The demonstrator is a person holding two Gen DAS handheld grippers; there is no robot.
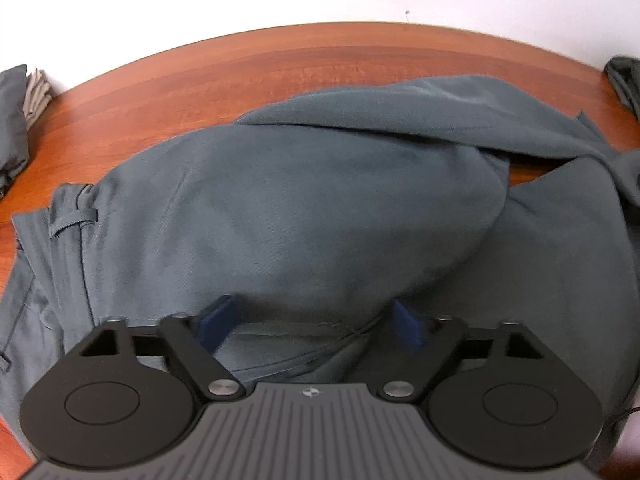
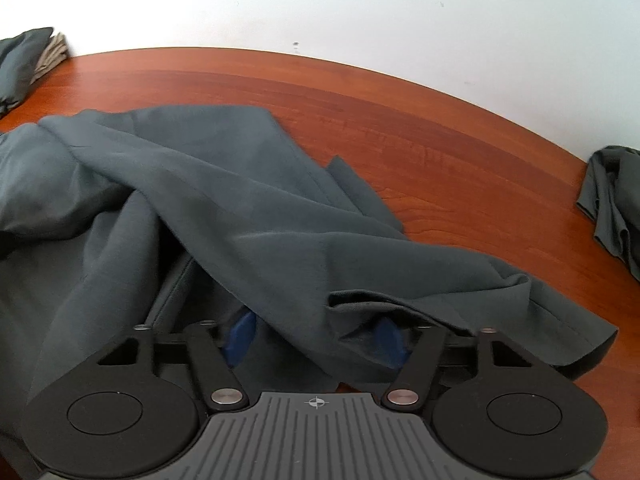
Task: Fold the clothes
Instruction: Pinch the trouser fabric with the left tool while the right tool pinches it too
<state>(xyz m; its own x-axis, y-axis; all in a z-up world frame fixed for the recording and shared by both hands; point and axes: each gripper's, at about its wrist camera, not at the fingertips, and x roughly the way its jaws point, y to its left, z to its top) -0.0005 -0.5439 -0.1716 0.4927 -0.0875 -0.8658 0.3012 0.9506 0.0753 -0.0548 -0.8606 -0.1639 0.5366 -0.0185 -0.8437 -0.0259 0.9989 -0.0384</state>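
A plain indoor room, probably a home or a simple work space, is showing here; which of the two cannot be told. A glossy reddish-brown wooden table (image 2: 420, 136) is standing flush against a bare, matte white wall (image 2: 320, 4). A crumpled pair of slate-grey cotton trousers (image 1: 304, 208) is lying across it, a stack of folded grey and beige clothes (image 1: 24, 104) is sitting at the left edge, and a rumpled dark green garment (image 2: 616, 200) is waiting at the right.

Matt cloth trousers (image 1: 304, 208), glossy wood table (image 1: 280, 64)
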